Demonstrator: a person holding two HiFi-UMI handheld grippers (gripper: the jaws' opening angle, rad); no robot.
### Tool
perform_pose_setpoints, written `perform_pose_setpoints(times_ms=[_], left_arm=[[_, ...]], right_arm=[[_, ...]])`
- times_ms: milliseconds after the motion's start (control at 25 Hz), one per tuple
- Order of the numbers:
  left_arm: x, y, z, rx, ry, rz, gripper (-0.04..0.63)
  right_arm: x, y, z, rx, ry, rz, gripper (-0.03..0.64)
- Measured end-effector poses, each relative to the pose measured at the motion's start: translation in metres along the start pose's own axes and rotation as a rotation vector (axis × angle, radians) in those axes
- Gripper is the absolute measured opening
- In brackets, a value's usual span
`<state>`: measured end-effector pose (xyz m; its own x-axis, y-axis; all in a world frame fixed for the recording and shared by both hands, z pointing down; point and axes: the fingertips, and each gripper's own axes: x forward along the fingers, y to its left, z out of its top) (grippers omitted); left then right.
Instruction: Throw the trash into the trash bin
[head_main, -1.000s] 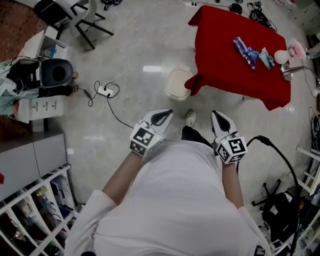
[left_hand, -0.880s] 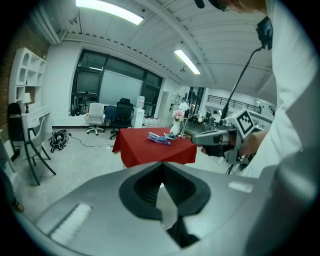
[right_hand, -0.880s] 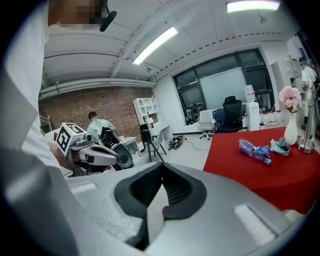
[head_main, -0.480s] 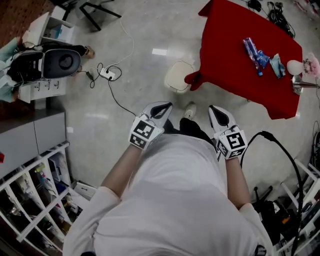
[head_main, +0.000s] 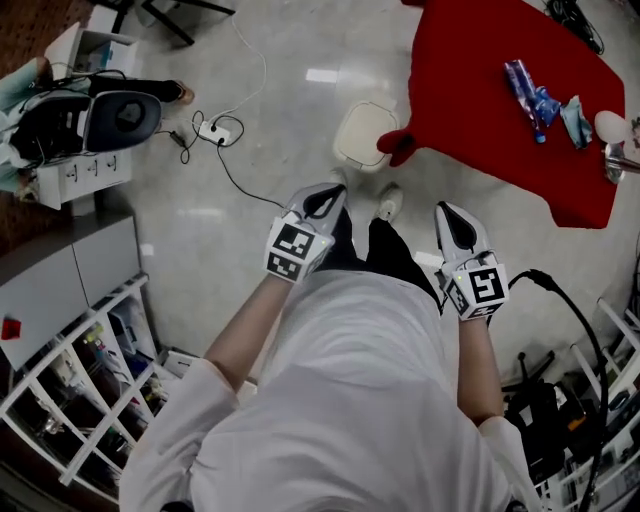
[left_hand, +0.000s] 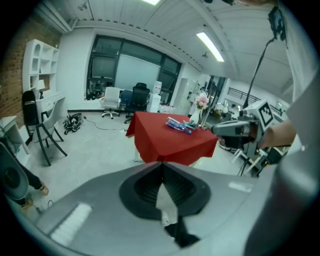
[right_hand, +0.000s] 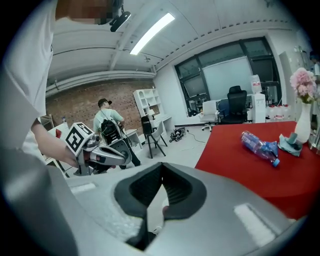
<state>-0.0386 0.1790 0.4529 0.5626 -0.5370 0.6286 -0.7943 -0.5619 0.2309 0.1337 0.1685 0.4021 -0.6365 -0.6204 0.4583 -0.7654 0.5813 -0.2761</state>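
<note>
A white trash bin (head_main: 364, 134) stands on the floor by the near corner of the red-clothed table (head_main: 480, 100). A crushed blue plastic bottle (head_main: 527, 86) and a teal crumpled scrap (head_main: 577, 108) lie on that table. They also show in the right gripper view as the bottle (right_hand: 260, 146) and scrap (right_hand: 290, 142). My left gripper (head_main: 325, 200) and right gripper (head_main: 452, 216) hang in front of my body, both short of the bin and table. In each gripper view the jaws meet with nothing between them: left gripper (left_hand: 161, 167), right gripper (right_hand: 161, 169).
A power strip with cables (head_main: 214, 131) lies on the floor at left, near a black round device (head_main: 122, 118) on white boxes. A white wire rack (head_main: 80, 400) fills the lower left. A black cable (head_main: 575, 320) loops at right. A flower vase (right_hand: 301, 122) stands on the table.
Both grippers have dropped a little and moved forward, jaws unchanged. In the head view the bin and red table have slid up and to the right.
</note>
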Motion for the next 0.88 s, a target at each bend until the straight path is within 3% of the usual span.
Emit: perform_pose_setpoints(times_ms=[240,880], left_arm=[[0.050,0.037,-0.045,-0.024,0.070,-0.006,0.003],[0.183,0.100,-0.192,-0.080,0.236,0.030,0.003]], right_arm=[[0.030,-0.011,-0.035,0.072,0.034,-0.058,0.002],[0.124,-0.046,-0.154,0.131,0.143,-0.068,0.002]])
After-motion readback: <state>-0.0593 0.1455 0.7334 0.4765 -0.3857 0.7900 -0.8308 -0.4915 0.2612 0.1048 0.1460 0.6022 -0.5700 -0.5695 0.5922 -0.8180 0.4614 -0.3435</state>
